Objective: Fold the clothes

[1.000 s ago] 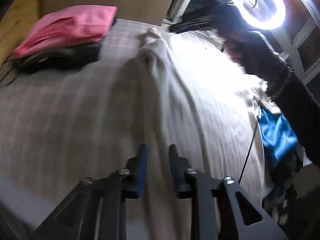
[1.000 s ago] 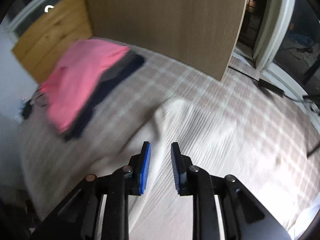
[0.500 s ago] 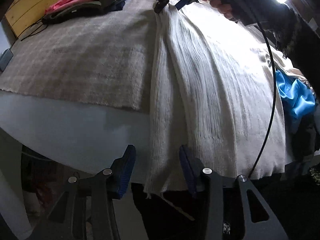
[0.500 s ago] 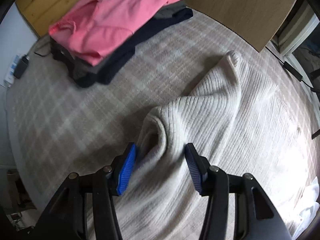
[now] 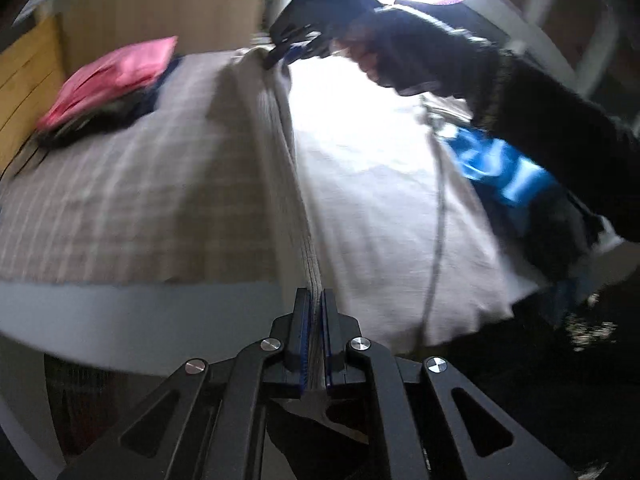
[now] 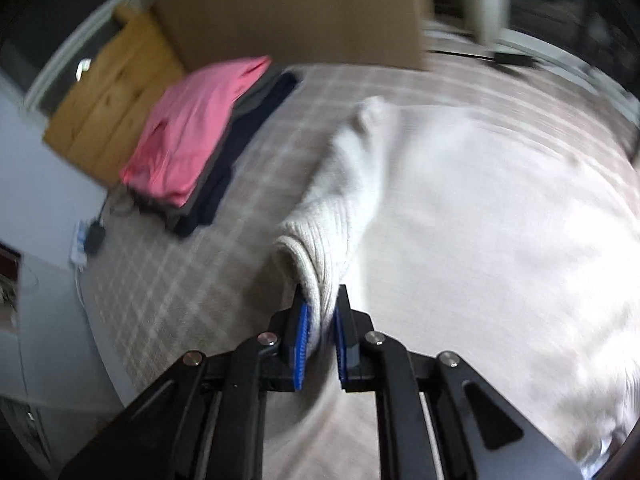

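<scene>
Both grippers pinch one long edge of the cream ribbed sweater, holding it taut between them along the bed.

The left gripper (image 5: pixel 316 334) is pressed together on the hem end at 6 o'clock in its own view. The right gripper (image 6: pixel 320 332) is clamped on a bunched fold at the far end, seen at 12 o'clock from the left wrist. Gripping the two ends of one edge lets that side be carried over as a straight line, which I judge is meant to make a lengthwise fold. The cream ribbed sweater (image 6: pixel 460 208) otherwise lies spread on the checked bed cover (image 5: pixel 152 184), part of it hanging past the near edge. A folded stack topped by a pink garment (image 6: pixel 192 128) sits at 10 o'clock, clear of the working area. Blue cloth (image 5: pixel 500 172) lies at 3 o'clock, beside the person's dark sleeve (image 5: pixel 560 128).
</scene>
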Tool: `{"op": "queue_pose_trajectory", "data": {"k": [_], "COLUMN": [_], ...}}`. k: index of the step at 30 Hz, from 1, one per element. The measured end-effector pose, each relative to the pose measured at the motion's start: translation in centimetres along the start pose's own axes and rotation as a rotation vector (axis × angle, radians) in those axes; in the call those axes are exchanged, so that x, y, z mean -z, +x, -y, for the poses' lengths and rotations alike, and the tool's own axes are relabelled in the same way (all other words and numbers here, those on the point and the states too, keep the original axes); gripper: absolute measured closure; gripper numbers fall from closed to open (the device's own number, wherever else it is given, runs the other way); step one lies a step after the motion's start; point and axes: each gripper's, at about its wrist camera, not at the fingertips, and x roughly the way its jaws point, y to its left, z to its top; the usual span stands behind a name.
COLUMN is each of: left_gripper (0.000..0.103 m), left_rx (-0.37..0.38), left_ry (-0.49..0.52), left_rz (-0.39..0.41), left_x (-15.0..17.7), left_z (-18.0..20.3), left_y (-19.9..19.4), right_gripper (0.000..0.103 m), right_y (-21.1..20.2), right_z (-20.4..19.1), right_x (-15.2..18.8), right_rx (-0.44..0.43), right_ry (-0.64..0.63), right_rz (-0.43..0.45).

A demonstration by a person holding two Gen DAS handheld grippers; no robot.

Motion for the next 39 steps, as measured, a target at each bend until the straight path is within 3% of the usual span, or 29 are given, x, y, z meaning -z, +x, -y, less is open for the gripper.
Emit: {"op": "queue_pose_trajectory", "data": {"k": [3,6,10,12,15,18,21,24,27,29,30,32,34,37,39], "left_gripper": [0.098,0.097,0.097,0.097,0.097,0.097,0.097,0.097,0.097,0.097,0.097,0.094,0.088,0.087,0.087], "left_rx": [0.037,0.069,0.094,0.110,0.070,0.070,0.076,0.099,0.089,0.119,0.131,0.163,0.191,0.214,0.222], "left_ry": [0.082,0.109,0.105,0.086,0.042,0.010,0.049,0.097,0.143,0.119,0.114,0.106,0.118,0.180,0.217], "left_rz": [-0.044,-0.160,-0.229,-0.181,-0.111,-0.089,-0.113,-0.131,-0.159,-0.145,-0.134,-0.092,-0.063,-0.052,-0.079], "left_x": [-0.6,-0.3,0.4,0.1,-1.1,-2.1,-2.8,-2.1,-2.5,-3.2,-3.6,-4.8,-6.3,-8.3,-8.9], "left_z": [3.0,3.7,3.5,2.6,0.7,-0.2,0.5,2.1,3.2,3.2,3.3,4.0,5.1,7.6,9.2], "left_y": [2.3,5.5,5.0,2.7,1.3,3.4,7.0,9.0,8.2,6.5,5.6,4.0,3.7,4.1,5.4], "right_gripper": [0.091,0.087,0.084,0.084,0.084,0.084,0.084,0.084,0.084,0.081,0.081,0.069,0.064,0.064,0.064], "right_y": [-1.0,-2.0,-3.8,-5.8,-6.9,-5.6,-2.2,-0.8,-4.9,-10.6,-14.0,-20.7,-25.8,-30.2,-32.4], "right_z": [2.5,4.9,7.7,6.9,4.9,2.8,2.1,4.4,6.6,8.4,9.7,13.1,16.9,21.9,25.1], "right_x": [1.0,1.9,3.1,3.0,2.8,2.5,2.8,3.2,3.7,5.0,5.9,8.2,10.9,15.5,19.2], "right_rx": [0.023,0.046,0.073,0.085,0.085,0.083,0.194,0.256,0.156,0.101,0.115,0.175,0.265,0.453,0.510], "right_ry": [0.030,0.061,0.086,0.035,-0.043,-0.123,-0.190,-0.153,-0.062,-0.023,-0.004,0.045,0.089,0.154,0.238], "right_rz": [-0.012,-0.025,-0.027,0.025,0.068,0.066,0.012,-0.036,-0.018,0.071,0.124,0.220,0.267,0.238,0.212]}}
